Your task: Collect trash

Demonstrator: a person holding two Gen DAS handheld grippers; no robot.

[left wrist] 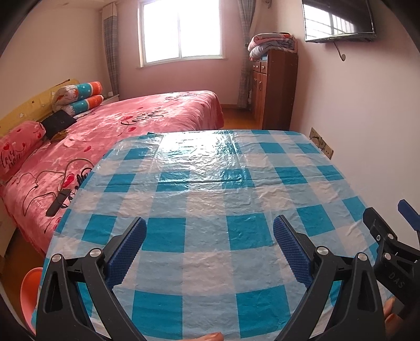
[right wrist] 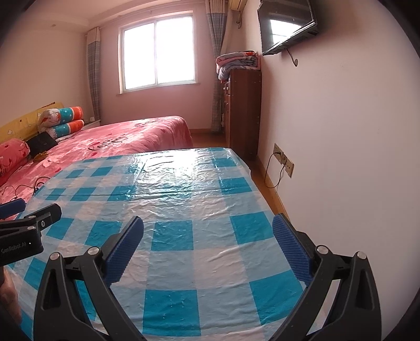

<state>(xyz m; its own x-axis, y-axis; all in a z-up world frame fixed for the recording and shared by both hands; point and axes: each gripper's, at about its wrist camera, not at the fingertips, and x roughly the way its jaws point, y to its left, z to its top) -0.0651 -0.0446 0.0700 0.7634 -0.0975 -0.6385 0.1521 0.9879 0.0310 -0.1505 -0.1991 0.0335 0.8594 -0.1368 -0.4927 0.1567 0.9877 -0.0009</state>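
1. Left gripper (left wrist: 209, 237): jaws spread wide, nothing between them; blue ribbed pads (left wrist: 128, 249) face inward. It hovers over the near part of the table.
2. Right gripper (right wrist: 208, 236): jaws likewise spread wide and holding nothing, above the table's near right part. Its tip also shows at the right edge of the left wrist view.
3. Table (left wrist: 210, 183): covered with a glossy, wrinkled plastic cloth in blue-and-white check; the surface in view carries no objects.
4. Trash: none can be made out in either view.
5. Bed (left wrist: 136, 123): left of and beyond the table, pink printed cover; rolled bedding (left wrist: 78, 98) at the head, a pink pillow (left wrist: 19, 148), a black item and cables on the cover.
6. Cabinet (right wrist: 242, 110): brown wood, against the right wall past the table, folded blankets (right wrist: 237, 63) on top.
7. TV (right wrist: 287, 25): wall-mounted, above the cabinet.
8. Window (right wrist: 157, 52): far wall, bright, curtains at both sides.
9. Outlets (right wrist: 283, 158): low on the right wall, a cord plugged in.
10. Orange chair (left wrist: 29, 293): part visible at the table's near left corner.
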